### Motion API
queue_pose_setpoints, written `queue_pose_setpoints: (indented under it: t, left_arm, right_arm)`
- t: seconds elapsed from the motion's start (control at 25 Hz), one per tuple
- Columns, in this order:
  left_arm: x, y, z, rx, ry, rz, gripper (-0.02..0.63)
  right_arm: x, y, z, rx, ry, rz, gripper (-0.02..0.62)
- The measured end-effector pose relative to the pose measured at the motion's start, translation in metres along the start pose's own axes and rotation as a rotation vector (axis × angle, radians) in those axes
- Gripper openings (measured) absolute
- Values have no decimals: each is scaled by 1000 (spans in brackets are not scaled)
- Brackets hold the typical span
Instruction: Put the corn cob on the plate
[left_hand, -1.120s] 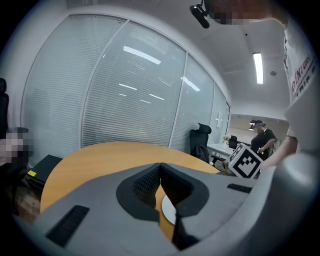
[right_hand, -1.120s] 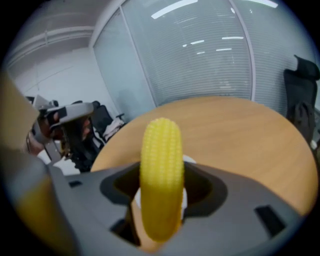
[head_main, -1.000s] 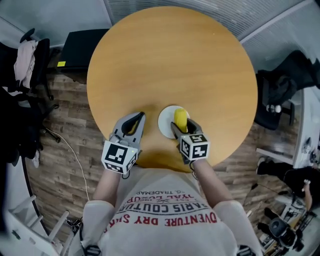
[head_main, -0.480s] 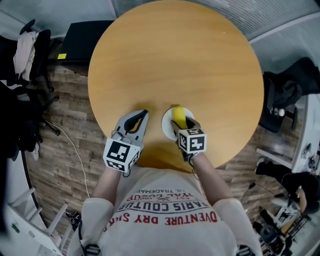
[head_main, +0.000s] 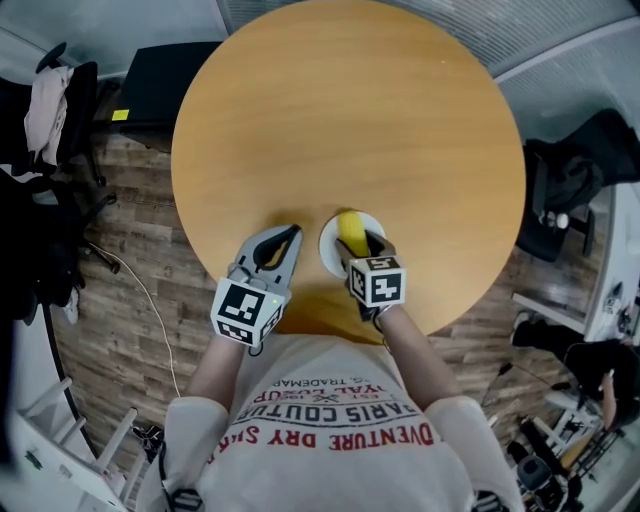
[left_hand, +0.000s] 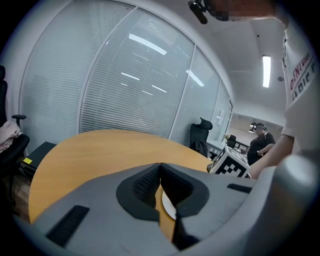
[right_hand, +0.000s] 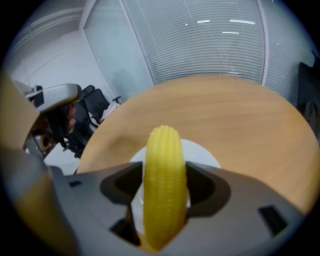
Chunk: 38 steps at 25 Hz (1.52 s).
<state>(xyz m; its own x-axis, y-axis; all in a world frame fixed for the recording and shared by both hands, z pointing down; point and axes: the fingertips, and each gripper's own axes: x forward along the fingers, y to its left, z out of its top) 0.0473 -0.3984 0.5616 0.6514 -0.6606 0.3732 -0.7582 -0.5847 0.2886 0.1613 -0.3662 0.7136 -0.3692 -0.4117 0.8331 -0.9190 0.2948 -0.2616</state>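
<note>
The right hand-held gripper (right_hand: 165, 172) pinches the corn cob (right_hand: 163, 145) across its width, one jaw on each flank. The cob's rounded tip pokes forward past the jaws. A grip low on the cob like this probably leaves most of its length free to be laid down flat. It also lets the jaws part sideways without dragging the cob along. Behind and beneath the cob shows the white plate (right_hand: 206, 154), so the cob is lined up over its target. In the head view the cob (head_main: 350, 226) sits over the middle of the plate (head_main: 327, 246), near the edge of the round tabletop (head_main: 350, 120) closest to the person. The right hand-held gripper (head_main: 357, 243) reaches in from that near side. Whether the cob already touches the plate or hangs just above it cannot be told from these views. The task looks close to done; what seems left is to set the cob down and spread the jaws. A round cob may roll, so a central spot on the plate is the sensible choice. The left hand-held gripper (left_hand: 160, 167) has its jaws pressed together on nothing. It sits just beside the plate (left_hand: 168, 206) on the left, apparently parked out of the way (head_main: 284, 242) since one gripper is enough for this job.
</note>
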Motion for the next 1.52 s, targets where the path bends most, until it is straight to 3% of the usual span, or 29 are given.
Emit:
queue_pose_setpoints:
  t: [0.28, 0.6, 0.64, 0.72, 0.84, 1.28, 1.52]
  left_arm:
    - [-10, -8, 1, 13, -6, 17, 35]
    - [-27, -39, 14, 38, -43, 24, 35]
    - [-30, -44, 16, 43, -52, 25, 35]
    - [-37, -52, 20, 57, -67, 31, 35]
    - [-50, -62, 30, 81, -98, 58, 35]
    - [-99, -77, 87, 156, -267, 158, 35]
    - [-107, -102, 100, 201, -301, 159, 35]
  right_arm:
    - [-18, 0, 7, 32, -51, -8, 270]
    - [-69, 12, 35, -78, -187, -19, 264]
    - [-79, 13, 40, -84, -218, -22, 234]
    - [-100, 13, 48, -87, -280, -42, 91]
    - [-130, 13, 56, -77, -368, -55, 59]
    - [-229, 40, 88, -207, -717, 45, 35]
    - [-267, 39, 87, -229, -808, 80, 32]
